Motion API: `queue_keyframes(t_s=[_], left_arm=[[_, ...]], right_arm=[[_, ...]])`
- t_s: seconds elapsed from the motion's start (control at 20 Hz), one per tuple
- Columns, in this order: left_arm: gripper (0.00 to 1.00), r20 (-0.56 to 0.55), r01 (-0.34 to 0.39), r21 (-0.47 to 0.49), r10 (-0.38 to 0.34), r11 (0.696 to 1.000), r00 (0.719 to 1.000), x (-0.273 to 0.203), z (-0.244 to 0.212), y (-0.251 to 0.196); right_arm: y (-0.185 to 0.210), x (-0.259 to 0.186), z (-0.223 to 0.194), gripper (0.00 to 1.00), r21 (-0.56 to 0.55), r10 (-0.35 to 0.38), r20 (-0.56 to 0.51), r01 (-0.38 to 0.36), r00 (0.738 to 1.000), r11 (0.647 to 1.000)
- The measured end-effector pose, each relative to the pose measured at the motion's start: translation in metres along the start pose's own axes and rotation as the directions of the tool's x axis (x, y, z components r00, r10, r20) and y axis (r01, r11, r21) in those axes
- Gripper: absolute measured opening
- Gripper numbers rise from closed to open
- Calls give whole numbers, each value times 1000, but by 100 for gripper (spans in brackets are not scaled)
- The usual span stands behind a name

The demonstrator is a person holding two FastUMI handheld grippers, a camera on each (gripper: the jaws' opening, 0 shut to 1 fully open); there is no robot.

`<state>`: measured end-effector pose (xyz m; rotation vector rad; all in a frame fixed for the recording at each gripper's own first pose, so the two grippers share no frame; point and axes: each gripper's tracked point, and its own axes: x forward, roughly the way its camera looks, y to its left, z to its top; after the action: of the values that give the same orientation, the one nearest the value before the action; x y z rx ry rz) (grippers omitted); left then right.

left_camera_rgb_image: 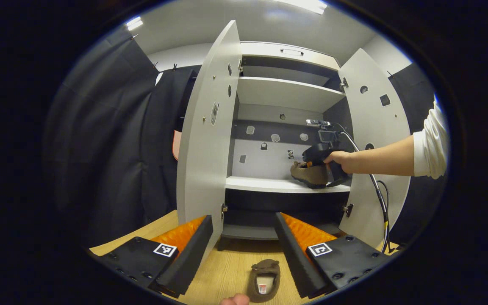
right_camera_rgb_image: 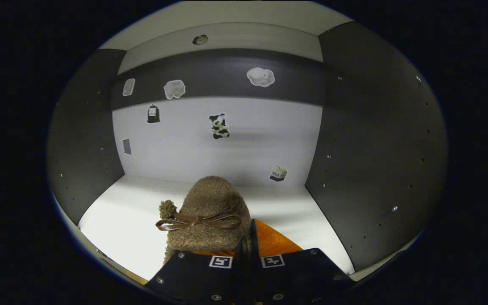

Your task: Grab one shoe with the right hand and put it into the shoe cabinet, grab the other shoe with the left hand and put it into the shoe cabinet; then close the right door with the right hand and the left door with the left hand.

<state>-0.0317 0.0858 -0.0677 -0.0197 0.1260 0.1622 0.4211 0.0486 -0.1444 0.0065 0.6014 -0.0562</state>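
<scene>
Our right tool (right_camera_rgb_image: 250, 250) is clamped on the brown fuzzy slipper with a leather bow (right_camera_rgb_image: 208, 216), holding it just over the white middle shelf (right_camera_rgb_image: 121, 212) of the grey two-door shoe cabinet (left_camera_rgb_image: 206, 127). We should lower the sole flat onto that shelf, well inside the cabinet, before letting go, so the doors can swing shut later. Our left tool (left_camera_rgb_image: 244, 237) hangs with fingers apart above the second brown slipper (left_camera_rgb_image: 264, 280), which lies on the wooden floor (left_camera_rgb_image: 223, 271) before the cabinet.
</scene>
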Motion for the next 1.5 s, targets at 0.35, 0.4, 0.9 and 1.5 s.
queue_keyframes(t_s=[0.35,0.4,0.9,1.5], left_arm=[[96,-22,5,-18,-6,1000,1000,11,-11,1],[96,-22,5,-16,-6,1000,1000,11,-11,2],[96,-22,10,-36,-11,999,1000,17,-9,-1],[96,-7,26,-27,-26,999,1000,6,0,-11]], right_arm=[[-15,-2,-10,51,12,25,-48,-25,999,1000],[-16,-8,-13,65,11,37,-63,-37,997,999],[-3,-82,13,93,42,171,-8,-170,985,984],[14,-247,50,93,-63,258,316,-251,913,966]])
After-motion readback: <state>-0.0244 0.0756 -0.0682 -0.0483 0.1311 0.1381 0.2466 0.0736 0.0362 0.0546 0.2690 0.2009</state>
